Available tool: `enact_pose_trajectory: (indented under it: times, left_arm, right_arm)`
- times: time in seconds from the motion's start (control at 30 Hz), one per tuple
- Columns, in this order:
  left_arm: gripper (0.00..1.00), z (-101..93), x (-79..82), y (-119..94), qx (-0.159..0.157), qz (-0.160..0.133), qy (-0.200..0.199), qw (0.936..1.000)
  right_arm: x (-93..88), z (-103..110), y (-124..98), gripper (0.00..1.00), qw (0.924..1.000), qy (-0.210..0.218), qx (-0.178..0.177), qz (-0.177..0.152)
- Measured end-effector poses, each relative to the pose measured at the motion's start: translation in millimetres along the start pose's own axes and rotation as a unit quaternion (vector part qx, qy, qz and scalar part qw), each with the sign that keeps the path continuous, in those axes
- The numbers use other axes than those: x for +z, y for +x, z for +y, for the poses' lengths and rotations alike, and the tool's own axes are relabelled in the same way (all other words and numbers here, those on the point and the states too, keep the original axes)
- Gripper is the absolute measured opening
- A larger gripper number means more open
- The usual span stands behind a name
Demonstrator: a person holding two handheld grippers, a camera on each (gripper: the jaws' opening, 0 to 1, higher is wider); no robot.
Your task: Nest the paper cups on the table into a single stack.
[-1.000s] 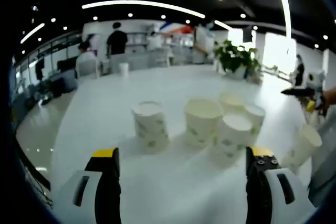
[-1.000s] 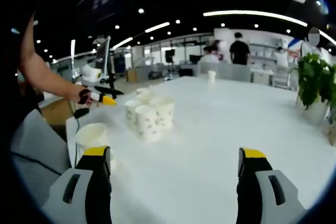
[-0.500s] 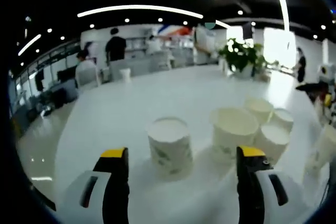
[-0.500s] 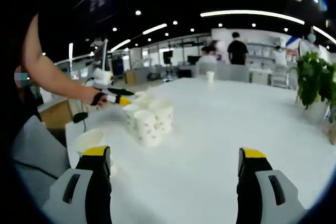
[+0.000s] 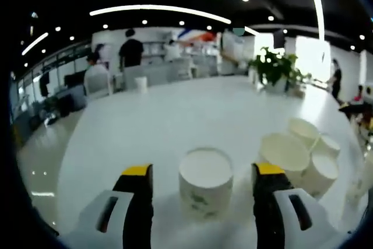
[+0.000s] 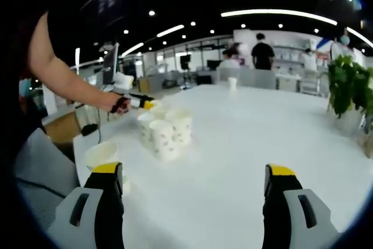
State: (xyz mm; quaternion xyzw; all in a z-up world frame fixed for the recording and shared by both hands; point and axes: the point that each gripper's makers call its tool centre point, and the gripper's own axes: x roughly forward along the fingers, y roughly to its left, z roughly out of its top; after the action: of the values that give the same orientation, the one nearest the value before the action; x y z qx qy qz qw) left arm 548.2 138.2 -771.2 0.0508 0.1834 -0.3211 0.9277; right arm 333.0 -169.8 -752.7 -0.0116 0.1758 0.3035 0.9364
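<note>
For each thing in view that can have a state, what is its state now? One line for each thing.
Left gripper: open, jaws either side of the nearest cup, not closed on it.
Nearest cup: upright, alone, not nested.
Cup cluster: upright, bunched together, not stacked.
Right gripper: open, holding nothing.
Cup by right gripper: upright, apart from the cluster.
</note>
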Motion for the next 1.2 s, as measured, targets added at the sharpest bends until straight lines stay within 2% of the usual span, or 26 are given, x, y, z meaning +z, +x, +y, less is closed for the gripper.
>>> enact_pose_trajectory:
  times: [0.17, 0.33, 0.43, 0.77, 1.2]
  left_arm:
    - [0.54, -3.8, 2.7, 3, -0.010, 0.003, 0.012, 0.9999]
    - [0.45, -8.0, -6.0, 7, -0.017, 0.031, 0.030, 0.9989]
    - [0.38, -10.6, -5.9, 7, -0.024, 0.027, 0.029, 0.9989]
    - [0.37, -11.2, -7.2, 5, -0.031, 0.026, 0.021, 0.9990]
    - [0.37, -9.4, -5.8, 4, -0.033, 0.052, 0.036, 0.9975]
  right_arm:
    - [-1.6, 1, 0, 1.00, 1.0000, 0.002, 0.001, 0.001]
    - [-1.9, 1, -1, 1.00, 1.0000, 0.000, 0.000, 0.001]
    - [-2.4, 2, -2, 1.00, 1.0000, 0.001, 0.000, 0.001]
    - [-3.5, 5, -4, 1.00, 1.0000, 0.000, -0.001, 0.002]
    - [2.0, 5, -2, 1.00, 1.0000, -0.002, 0.000, -0.002]
